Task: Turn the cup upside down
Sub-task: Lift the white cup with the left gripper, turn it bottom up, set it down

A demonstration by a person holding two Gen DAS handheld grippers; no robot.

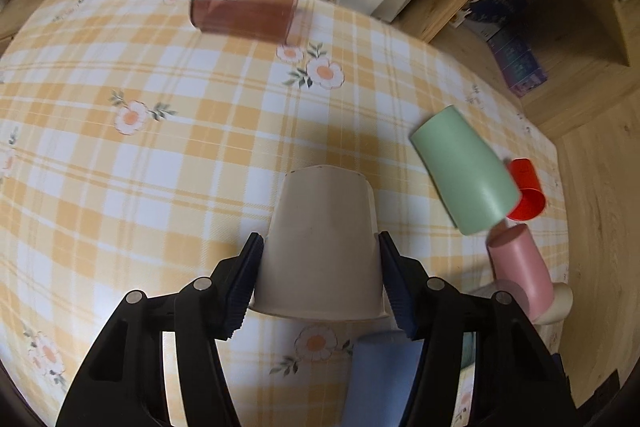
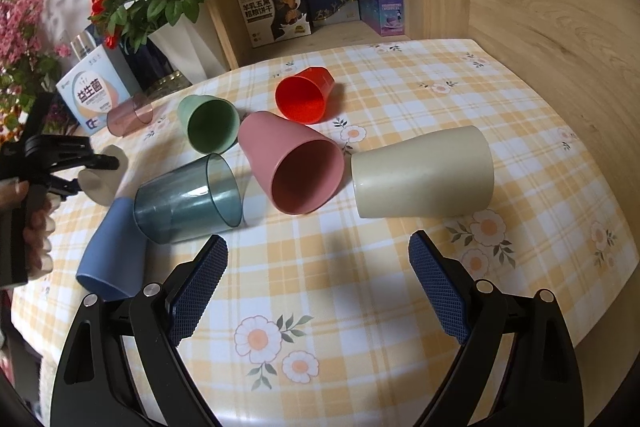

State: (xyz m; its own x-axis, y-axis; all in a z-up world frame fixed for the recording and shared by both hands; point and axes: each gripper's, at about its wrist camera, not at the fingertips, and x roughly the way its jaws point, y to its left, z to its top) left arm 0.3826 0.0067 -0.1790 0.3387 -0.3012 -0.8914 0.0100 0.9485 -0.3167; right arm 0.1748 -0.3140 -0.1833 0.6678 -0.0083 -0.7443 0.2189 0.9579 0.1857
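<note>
The left gripper (image 1: 318, 267) has its two blue pads pressed to either side of a beige cup (image 1: 320, 247), clenched on it right between the fingers, and that cup stands mouth-down, wide rim on the yellow checked tablecloth (image 1: 160, 167), flat base up and away from the claw. So this one looks flipped already; what seems left is to let go and back off. The cup itself is matte, plain, tapering toward its base, with a thin lip at the rim that appears to sit flat on the cloth.

Over to the right gripper (image 2: 318, 283): jaws spread wide, nothing between them, hovering over bare cloth. Just ahead of it and slightly to its right lies a cream cup (image 2: 424, 173) on its side; ahead and to its left, a pink cup (image 2: 292, 163) on its side with its mouth toward the claw, and a clear teal tumbler (image 2: 188, 199) tipped over beside a blue cup (image 2: 112, 251). Further out lie a green cup (image 2: 208, 123), a red cup (image 2: 306, 95) and a clear rose tumbler (image 2: 130, 115), all down on their sides. By that count, plenty of cups still wait to be turned, and the cream one looks the nearest candidate for the open claw
</note>
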